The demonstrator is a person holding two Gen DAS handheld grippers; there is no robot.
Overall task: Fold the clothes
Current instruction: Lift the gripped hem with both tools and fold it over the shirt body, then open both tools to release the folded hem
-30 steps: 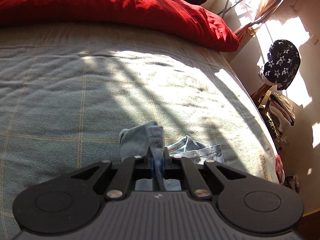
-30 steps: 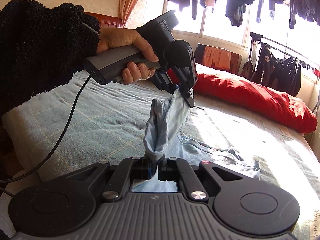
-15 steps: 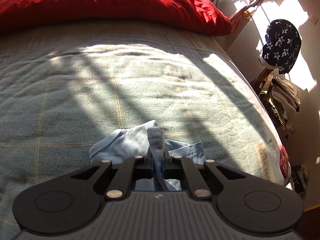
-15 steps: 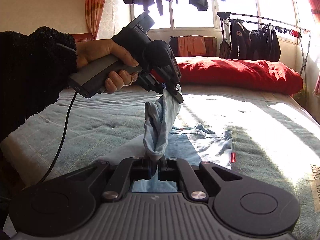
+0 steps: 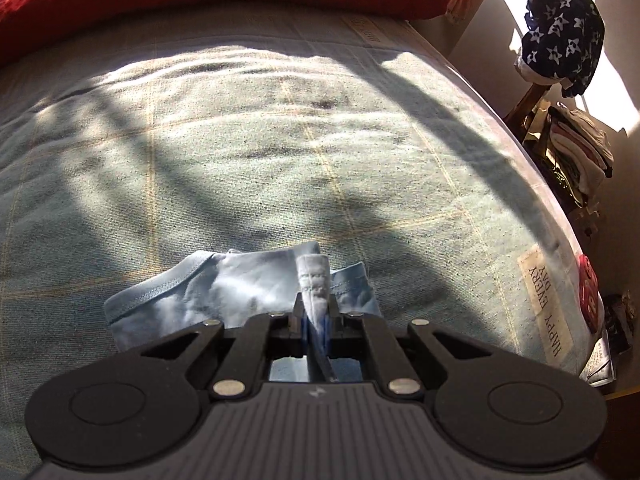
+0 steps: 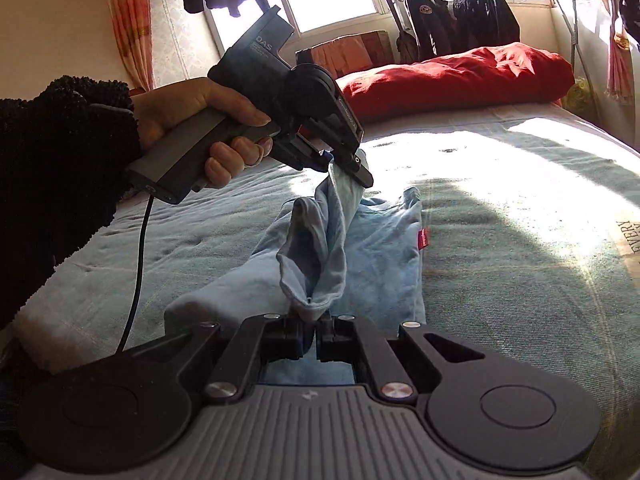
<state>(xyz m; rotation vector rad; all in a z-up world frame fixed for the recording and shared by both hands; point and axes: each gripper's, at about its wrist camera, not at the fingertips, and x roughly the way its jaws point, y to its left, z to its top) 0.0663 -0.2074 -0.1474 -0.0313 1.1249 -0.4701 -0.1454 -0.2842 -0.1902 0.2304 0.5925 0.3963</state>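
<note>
A light blue T-shirt (image 6: 380, 256) lies on the bed with one edge lifted between both grippers. My left gripper (image 5: 315, 318) is shut on a bunched fold of the shirt (image 5: 240, 288); it shows in the right wrist view (image 6: 346, 168) held by a hand in a black sleeve, above the shirt. My right gripper (image 6: 309, 330) is shut on the lower end of the same lifted fold. The rest of the shirt lies flat with a small red tag (image 6: 423, 236) at its side.
The bed has a pale green checked blanket (image 5: 280, 140) and a red pillow (image 6: 460, 76) at its head. A clothes rack with dark jackets (image 6: 460, 20) stands by the window. A chair with piled clothes (image 5: 572, 148) stands beside the bed's right edge.
Both grippers have carried the held fold lower and across the bed. More of the shirt now lies spread flat on the blanket.
</note>
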